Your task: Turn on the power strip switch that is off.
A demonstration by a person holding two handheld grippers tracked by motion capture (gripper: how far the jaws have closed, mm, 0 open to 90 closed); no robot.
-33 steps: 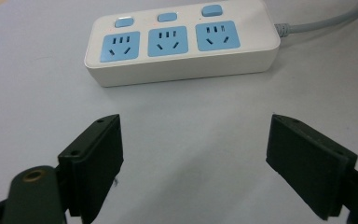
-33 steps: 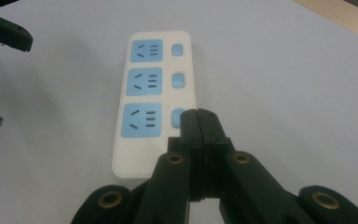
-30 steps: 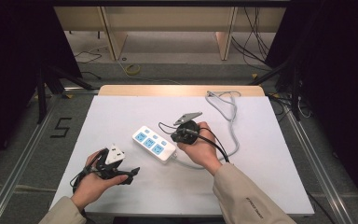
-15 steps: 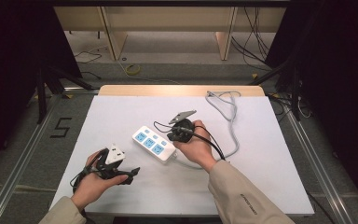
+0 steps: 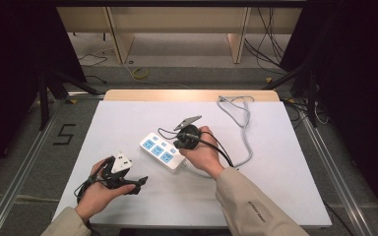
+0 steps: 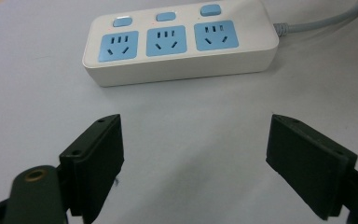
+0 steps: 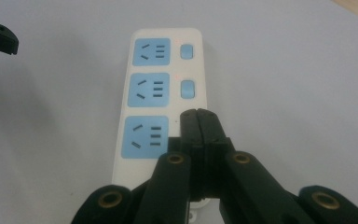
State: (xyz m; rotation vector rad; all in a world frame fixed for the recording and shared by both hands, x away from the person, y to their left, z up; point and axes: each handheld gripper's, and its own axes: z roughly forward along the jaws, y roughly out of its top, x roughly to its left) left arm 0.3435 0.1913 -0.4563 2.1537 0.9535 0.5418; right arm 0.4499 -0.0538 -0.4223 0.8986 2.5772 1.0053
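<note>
**Closed jaws on the power strip's switch row**

A white plastic power strip with three blue sockets and three small blue rocker switches lies slantwise near the middle of the pale grey surface. Its grey cable leaves the end nearest the person's right hand, runs away from the strip toward the far edge of the surface and loops back there.

The right gripper, a black tool with a grey three-cornered plate on top, sits directly over that cable end of the strip. In the right gripper view its jaws are pressed flat together with nothing between them, and their tips come down on the strip's top, just beside the nearest socket, in line with the row of switches. The two other switches are in plain view beyond the tips; the third is hidden under them, so whether the tips touch it I cannot tell.

The left gripper is held low, on the near side of the strip and apart from it, toward the strip's free end. In the left gripper view its jaws stand wide apart over bare surface, holding nothing, with the strip lying across ahead of them.
</note>
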